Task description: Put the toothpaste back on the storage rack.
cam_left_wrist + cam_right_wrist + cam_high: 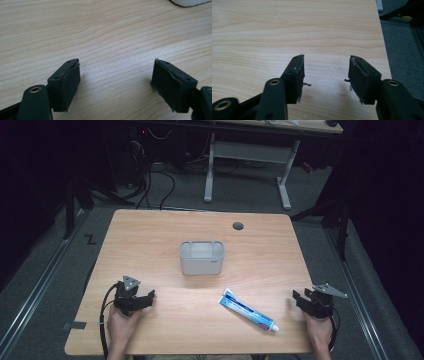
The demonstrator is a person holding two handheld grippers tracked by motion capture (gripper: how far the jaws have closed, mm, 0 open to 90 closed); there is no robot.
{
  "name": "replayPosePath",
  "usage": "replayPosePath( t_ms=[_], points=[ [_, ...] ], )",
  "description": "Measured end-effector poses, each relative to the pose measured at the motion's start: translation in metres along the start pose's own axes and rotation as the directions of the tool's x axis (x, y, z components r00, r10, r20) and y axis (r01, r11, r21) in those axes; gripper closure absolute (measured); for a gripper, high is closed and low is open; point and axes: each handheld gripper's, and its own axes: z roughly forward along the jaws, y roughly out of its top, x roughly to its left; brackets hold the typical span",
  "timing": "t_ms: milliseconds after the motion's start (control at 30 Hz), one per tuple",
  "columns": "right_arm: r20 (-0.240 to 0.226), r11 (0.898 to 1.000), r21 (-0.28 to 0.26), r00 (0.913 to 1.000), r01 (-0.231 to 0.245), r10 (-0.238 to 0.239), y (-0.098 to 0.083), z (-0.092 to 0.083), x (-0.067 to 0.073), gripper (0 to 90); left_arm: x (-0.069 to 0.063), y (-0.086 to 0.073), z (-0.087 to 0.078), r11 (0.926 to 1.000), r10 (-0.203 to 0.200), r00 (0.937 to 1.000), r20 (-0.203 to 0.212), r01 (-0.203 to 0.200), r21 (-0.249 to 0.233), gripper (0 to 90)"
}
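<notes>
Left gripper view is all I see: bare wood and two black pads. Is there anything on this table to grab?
Observer: Yes, a toothpaste tube lies flat near the front edge, closer to the right gripper.
Operator: Anything else?
Observer: A pale open bin stands mid-table, beyond the tube and apart from it.
Operator: Is the other gripper holding something?
Observer: No, its jaws stand apart over bare wood.

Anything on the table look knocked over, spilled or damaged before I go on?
Nothing spilled or tipped. The grey bin stands upright mid-table; the toothpaste tube lies flat and slantwise, capped. One oddity: the right gripper pads look frayed at their edges, with loose threads hanging.
</notes>
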Motion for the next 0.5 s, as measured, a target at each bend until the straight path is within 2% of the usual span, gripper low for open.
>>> replayPosePath(
  t_ms=[200,500],
  points=[
    [-0.017,0.999,-0.029,0.9995,0.026,-0.026,0.002,-0.01,0.005,52.0,0.0,0.0,0.0,1.0,-0.001,1.0,-0.001,0.001,-0.001,23.2],
    [-0.051,0.997,-0.063,0.9979,0.038,-0.041,0.002,-0.024,0.015,52.9,0.0,0.0,0.0,1.0,-0.001,1.0,-0.001,0.001,-0.001,23.2]
  ],
)
